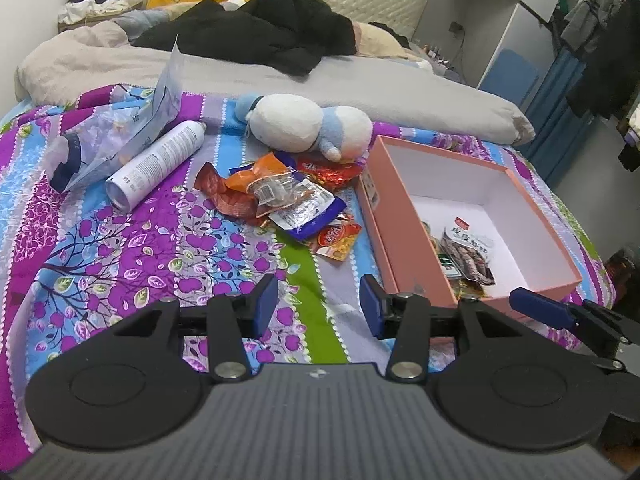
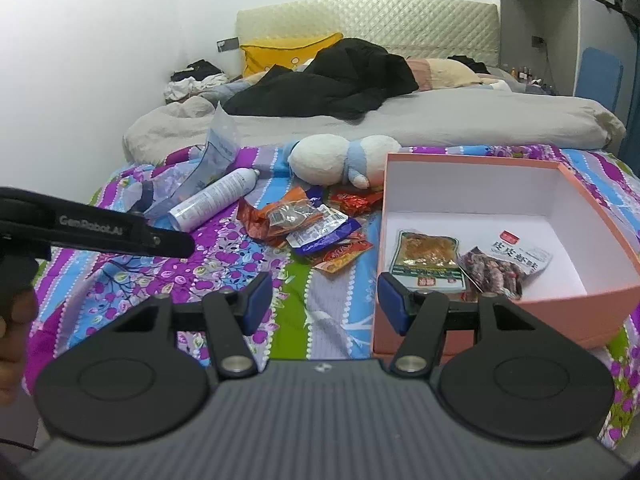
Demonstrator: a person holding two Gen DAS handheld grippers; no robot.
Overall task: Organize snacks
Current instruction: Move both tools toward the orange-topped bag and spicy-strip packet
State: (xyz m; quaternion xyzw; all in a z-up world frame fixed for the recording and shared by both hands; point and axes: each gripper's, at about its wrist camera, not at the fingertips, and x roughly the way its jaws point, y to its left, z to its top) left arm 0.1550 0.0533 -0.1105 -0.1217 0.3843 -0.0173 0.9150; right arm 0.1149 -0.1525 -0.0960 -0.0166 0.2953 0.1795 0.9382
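A pile of snack packets [image 1: 288,200] lies on the patterned bedspread; it also shows in the right wrist view [image 2: 312,224]. To its right stands an open pink box [image 1: 404,236] with white inside [image 2: 600,216]. In it lie a green-edged packet [image 2: 428,260] and a white packet of dark snacks [image 2: 504,264] [image 1: 468,252]. My left gripper [image 1: 319,306] is open and empty, low over the bedspread in front of the pile. My right gripper [image 2: 325,304] is open and empty, its right finger by the box's near corner.
A white spray can [image 1: 156,164] and a clear plastic bag [image 1: 116,136] lie left of the pile. A white and blue plush toy [image 1: 308,124] lies behind it. A grey duvet [image 1: 360,80] and black clothes [image 1: 272,36] cover the far bed.
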